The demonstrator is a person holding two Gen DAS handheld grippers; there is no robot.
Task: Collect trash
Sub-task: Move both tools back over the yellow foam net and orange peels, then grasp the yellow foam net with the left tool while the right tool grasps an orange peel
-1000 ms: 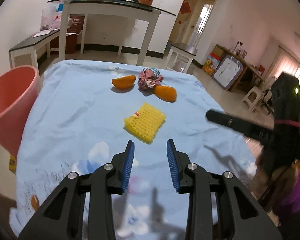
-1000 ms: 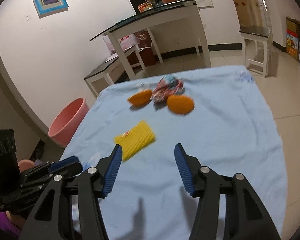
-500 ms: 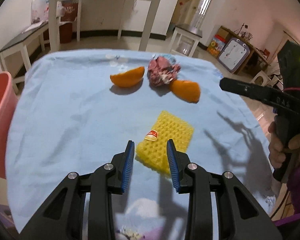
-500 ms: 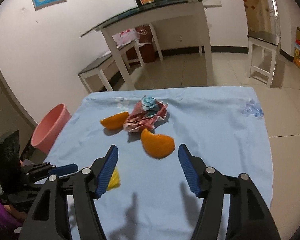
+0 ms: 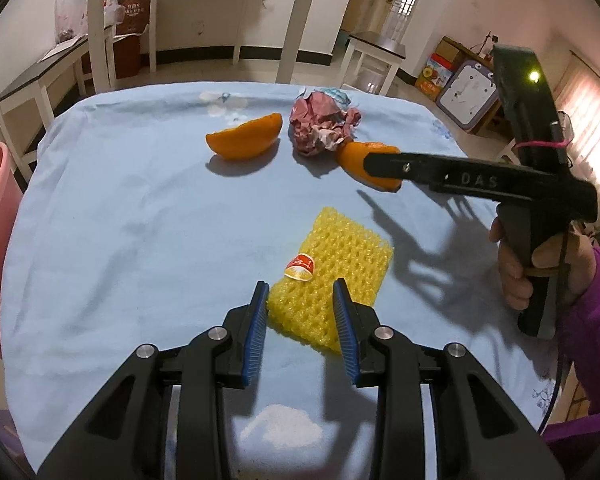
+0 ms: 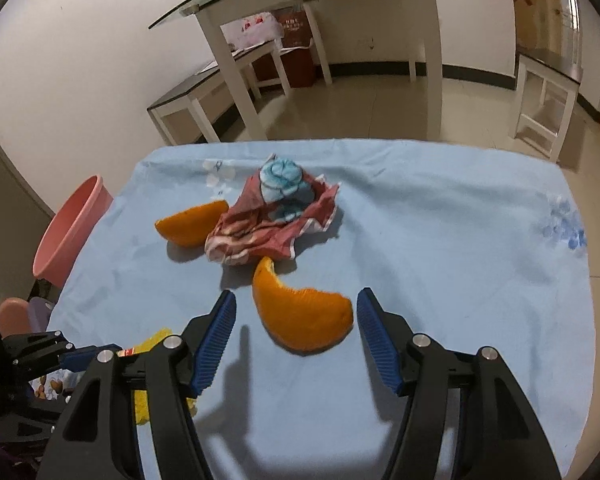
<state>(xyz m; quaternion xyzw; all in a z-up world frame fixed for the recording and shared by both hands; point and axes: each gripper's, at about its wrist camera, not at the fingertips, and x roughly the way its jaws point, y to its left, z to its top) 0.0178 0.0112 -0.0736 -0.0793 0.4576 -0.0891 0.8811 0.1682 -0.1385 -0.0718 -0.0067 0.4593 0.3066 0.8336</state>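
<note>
Reaching over the blue cloth [image 5: 119, 220], you have both tools lined up on trash, with nothing yet collected. The pink bin [image 6: 71, 232] waits off the table's left edge. Your left gripper [image 5: 300, 312] hangs spread, its jaws framing the near end of the yellow foam net [image 5: 332, 276]. Your right gripper [image 6: 295, 340] is spread wider around the nearer peel [image 6: 300, 316]; the paper wad [image 6: 275, 216] and second peel [image 6: 191, 224] lie beyond. Next, likely: lower, pinch, and carry to the bin.
</note>
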